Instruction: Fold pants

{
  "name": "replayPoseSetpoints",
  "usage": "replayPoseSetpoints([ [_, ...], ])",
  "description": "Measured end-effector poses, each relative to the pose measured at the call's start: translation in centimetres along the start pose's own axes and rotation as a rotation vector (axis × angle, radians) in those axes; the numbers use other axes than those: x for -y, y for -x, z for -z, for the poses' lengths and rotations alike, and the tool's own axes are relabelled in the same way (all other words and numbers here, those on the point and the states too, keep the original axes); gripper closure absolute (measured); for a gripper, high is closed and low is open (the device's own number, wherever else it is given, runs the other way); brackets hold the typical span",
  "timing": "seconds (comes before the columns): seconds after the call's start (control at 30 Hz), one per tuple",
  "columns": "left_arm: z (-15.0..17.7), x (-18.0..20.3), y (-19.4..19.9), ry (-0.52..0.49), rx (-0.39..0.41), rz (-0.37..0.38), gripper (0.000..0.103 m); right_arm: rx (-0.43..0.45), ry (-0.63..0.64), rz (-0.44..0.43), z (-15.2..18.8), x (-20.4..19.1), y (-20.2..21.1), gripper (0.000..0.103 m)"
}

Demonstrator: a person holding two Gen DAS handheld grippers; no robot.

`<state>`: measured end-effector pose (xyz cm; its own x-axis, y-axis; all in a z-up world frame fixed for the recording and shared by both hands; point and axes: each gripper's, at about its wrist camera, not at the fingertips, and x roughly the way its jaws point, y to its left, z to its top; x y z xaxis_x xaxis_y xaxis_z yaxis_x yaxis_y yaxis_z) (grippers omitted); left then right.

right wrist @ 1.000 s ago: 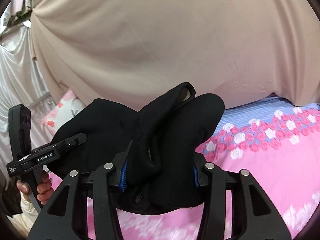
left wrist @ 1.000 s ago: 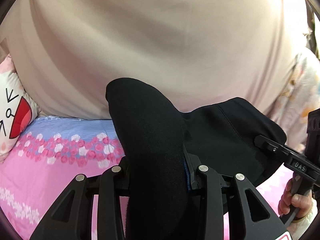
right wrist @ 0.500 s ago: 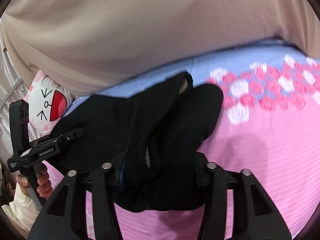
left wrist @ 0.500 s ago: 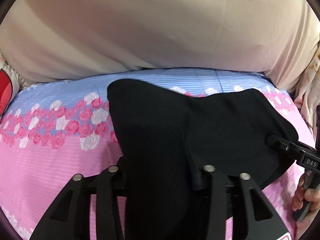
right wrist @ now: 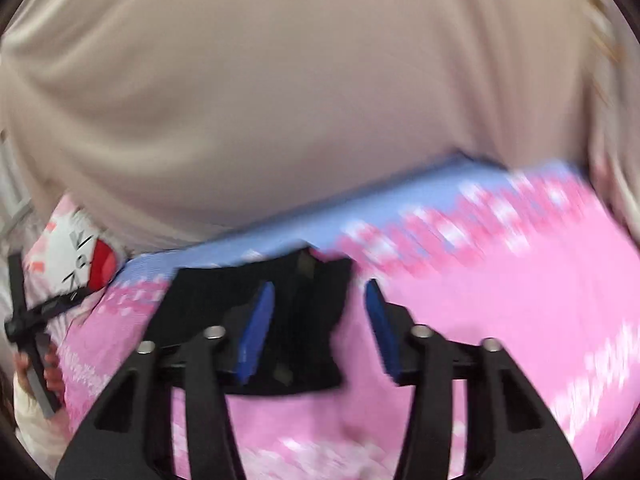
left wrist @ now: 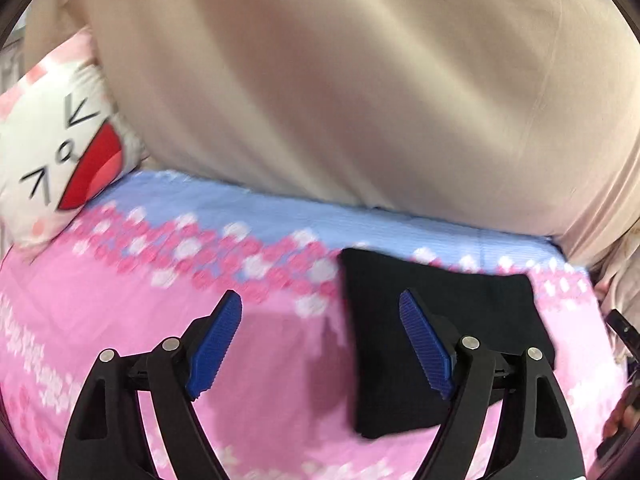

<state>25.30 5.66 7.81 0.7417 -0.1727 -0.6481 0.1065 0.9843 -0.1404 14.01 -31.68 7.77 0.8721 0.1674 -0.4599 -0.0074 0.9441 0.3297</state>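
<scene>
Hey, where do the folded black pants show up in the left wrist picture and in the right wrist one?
Left wrist: black pants lower right, behind the gripper's right finger.
Right wrist: black pants lower center-left, behind the left finger.
Shared landmark: cat-face pillow, left edge in both.

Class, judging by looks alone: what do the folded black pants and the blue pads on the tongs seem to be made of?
Folded black pants: apparently a matte, soft woven or knit fabric; no shine, limp edges, though blur hides the weave. Blue pads on the left tongs: probably rubber or moulded plastic, with fine ridges across a dull face.
</scene>
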Motion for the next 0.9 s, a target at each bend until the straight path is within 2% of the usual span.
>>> replayPoseSetpoints([
  [0.07,-1.6,2.5,-2.8,-0.022,-0.047,-0.028,0.024,-0.047,0.059,-0.035,-1.2,-3.3,-4.2,0.06],
  [0.17,-1.2,5.8,-9.0,-0.041,-0.15,-0.044,0.024,-0.137,0.072,-0.048,-0.9,-5.0,-10.5,0.061],
  [0.2,-0.7,6.5,-11.0,-0.047,-0.191,-0.053,0.024,-0.179,0.067,-0.046,-0.4,-4.8,-13.4,0.061],
  [0.27,0.7,7.4,-15.3,-0.066,-0.28,-0.08,0.025,-0.217,0.058,0.004,0.2,-3.7,-16.4,0.063],
  [0.3,1.3,7.3,-16.5,-0.062,-0.29,-0.098,0.022,-0.239,0.05,0.059,0.8,-2.1,-17.9,0.067],
  [0.33,1.8,6.8,-17.1,-0.035,-0.262,-0.092,0.015,-0.243,0.028,0.071,1.4,-0.6,-18.5,0.069],
  [0.37,2.0,6.2,-17.2,-0.003,-0.238,-0.077,0.005,-0.228,-0.004,0.024,1.6,0.5,-18.3,0.069],
  [0.4,2.2,5.8,-17.3,0.015,-0.238,-0.08,0.005,-0.228,-0.044,-0.019,1.7,1.5,-17.9,0.071],
  [0.43,2.4,5.5,-17.5,0.036,-0.238,-0.062,0.005,-0.231,-0.051,-0.025,1.6,1.8,-17.6,0.071],
  [0.53,2.5,5.4,-17.1,0.029,-0.221,-0.049,0.005,-0.218,-0.06,-0.007,1.4,1.9,-16.9,0.071],
  [0.57,2.5,5.5,-16.3,0.016,-0.211,-0.055,0.009,-0.204,-0.076,0.023,1.2,2.1,-16.2,0.079],
  [0.6,2.5,5.8,-15.4,-0.001,-0.199,-0.065,0.011,-0.177,-0.087,0.056,1.1,2.2,-14.6,0.078],
  [0.73,3.4,7.1,-8.4,-0.155,-0.061,-0.179,0.013,-0.094,-0.014,0.123,1.0,1.2,-7.4,0.075],
  [0.8,4.3,7.8,-5.6,-0.214,-0.022,-0.22,0.012,-0.065,0.019,0.146,1.8,0.3,-3.3,0.071],
  [0.83,5.1,8.1,-4.1,-0.235,-0.019,-0.224,0.012,-0.057,0.03,0.156,2.3,0.1,-1.6,0.07],
  [0.9,6.2,8.5,-2.3,-0.244,-0.025,-0.203,0.012,-0.035,0.05,0.172,3.5,-1.1,1.1,0.056],
])
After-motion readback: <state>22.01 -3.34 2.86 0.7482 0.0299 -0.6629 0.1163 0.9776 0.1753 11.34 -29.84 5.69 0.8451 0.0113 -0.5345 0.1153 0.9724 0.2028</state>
